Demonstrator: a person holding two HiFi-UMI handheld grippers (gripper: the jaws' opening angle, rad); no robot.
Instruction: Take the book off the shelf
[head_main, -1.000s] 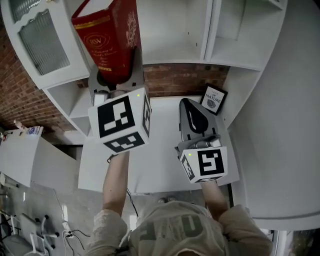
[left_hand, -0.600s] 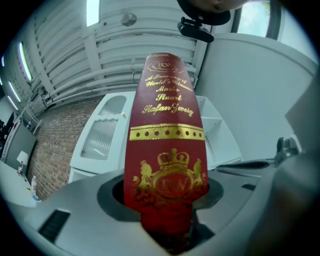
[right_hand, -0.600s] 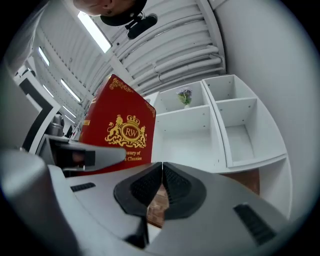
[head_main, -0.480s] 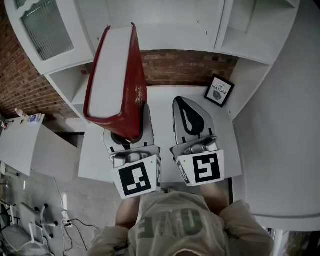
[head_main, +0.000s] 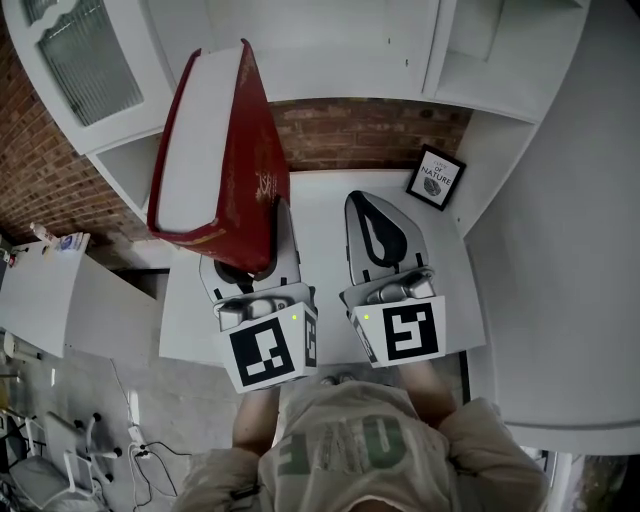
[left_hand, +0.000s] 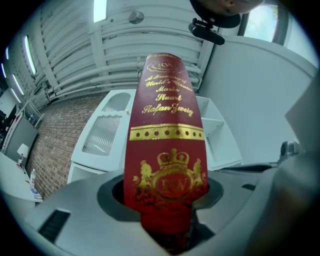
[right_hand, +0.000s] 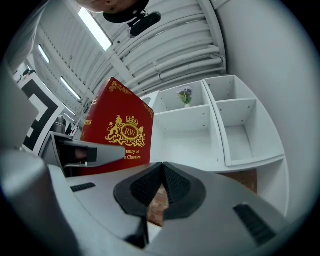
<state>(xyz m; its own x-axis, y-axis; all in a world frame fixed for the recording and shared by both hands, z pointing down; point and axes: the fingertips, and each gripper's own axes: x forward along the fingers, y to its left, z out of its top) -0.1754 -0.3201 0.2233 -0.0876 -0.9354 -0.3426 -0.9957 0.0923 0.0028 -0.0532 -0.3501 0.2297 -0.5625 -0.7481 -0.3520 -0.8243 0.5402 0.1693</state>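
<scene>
Clamping the lower end of a red hardback book, the left gripper held the volume up in front of the white shelf unit. Its jaws were spread only by the book's thickness and pressed on both covers. In the left gripper view the spine faced the camera and rose toward twelve o'clock from between the jaws, with gold lettering and a crowned crest on the red cloth. From the head view the book leaned toward eleven o'clock. Its white page block was turned up and its far end overlapped the shelf unit's lower edge.

The right gripper sat just beside the left one, at its three o'clock, above the white surface. Its jaws were clenched, the ribbed black pads meeting with nothing between them. In the right gripper view the book stood at about ten o'clock, its front cover showing the gold crest. The shelf unit's open compartments filled the side from twelve to three o'clock, and a small flower sprig sat in one upper compartment.

A small black-framed print stood on the surface at one o'clock from the right gripper, below the brick wall. A ribbed-glass cabinet door showed at ten o'clock.
</scene>
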